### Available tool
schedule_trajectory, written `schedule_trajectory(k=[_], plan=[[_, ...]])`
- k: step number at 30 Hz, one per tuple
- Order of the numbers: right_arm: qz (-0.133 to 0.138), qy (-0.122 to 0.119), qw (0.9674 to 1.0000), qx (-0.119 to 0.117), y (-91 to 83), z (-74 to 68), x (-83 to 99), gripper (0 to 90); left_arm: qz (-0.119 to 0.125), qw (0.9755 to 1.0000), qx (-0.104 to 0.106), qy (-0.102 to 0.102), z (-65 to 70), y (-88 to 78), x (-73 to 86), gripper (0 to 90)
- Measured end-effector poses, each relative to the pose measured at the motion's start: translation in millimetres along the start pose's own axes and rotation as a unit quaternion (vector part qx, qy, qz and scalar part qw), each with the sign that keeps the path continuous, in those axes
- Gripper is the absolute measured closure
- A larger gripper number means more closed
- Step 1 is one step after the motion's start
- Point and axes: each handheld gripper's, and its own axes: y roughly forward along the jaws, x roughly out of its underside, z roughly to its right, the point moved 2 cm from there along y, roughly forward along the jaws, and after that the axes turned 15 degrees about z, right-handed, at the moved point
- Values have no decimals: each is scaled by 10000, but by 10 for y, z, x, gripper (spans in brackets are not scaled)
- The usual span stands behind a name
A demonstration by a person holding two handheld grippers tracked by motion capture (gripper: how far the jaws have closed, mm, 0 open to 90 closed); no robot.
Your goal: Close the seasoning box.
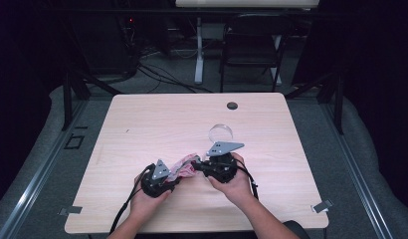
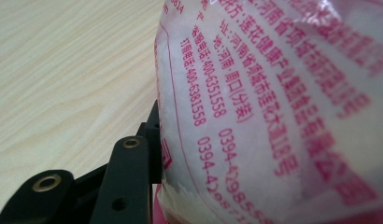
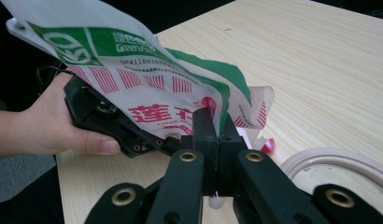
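A crinkly plastic bag [image 1: 184,164] with red and green print hangs between my two grippers near the table's front edge. My right gripper [image 1: 195,162] is shut on the bag's thin edge; in the right gripper view its jaws [image 3: 217,126] pinch the film of the bag [image 3: 147,88]. My left gripper [image 1: 176,173] holds the bag's filled body from the other side. In the left gripper view the bag [image 2: 273,116] with red text and white grains bulges against one black finger [image 2: 154,135]; the other finger is hidden behind it.
A clear round glass dish [image 1: 220,133] sits just beyond the right gripper, and its rim [image 3: 320,163] lies close beside the right jaws. A dark grommet hole [image 1: 232,105] marks the table's far edge. A black chair [image 1: 252,45] stands behind the table.
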Motion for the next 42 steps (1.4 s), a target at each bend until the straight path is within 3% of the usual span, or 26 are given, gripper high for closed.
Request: schedule_trajectory(k=[7, 14, 21, 31, 34, 39, 42], plan=[[85, 50, 10000, 3, -17, 18, -14, 900, 16, 9999, -74, 134, 1, -38, -41, 626], [194, 128, 9997, -79, -29, 16, -24, 900, 21, 9989, -298, 367, -2, -93, -91, 628], [175, 92, 9997, -105, -24, 6, -22, 898, 68, 9983, -408, 420, -27, -118, -103, 629], [298, 40, 9995, -96, -55, -1, -59, 772, 118, 9972, -641, 376, -113, -181, -122, 630], [332, 33, 9994, -96, -63, -7, -69, 726, 92, 9963, -720, 456, -138, -202, -129, 630], [433, -101, 9990, 36, -75, 4, -81, 613, 135, 9957, -791, 472, -166, -224, -138, 629], [448, -108, 9989, 46, -84, 12, -84, 606, 139, 9954, -816, 489, -178, -230, -141, 629]])
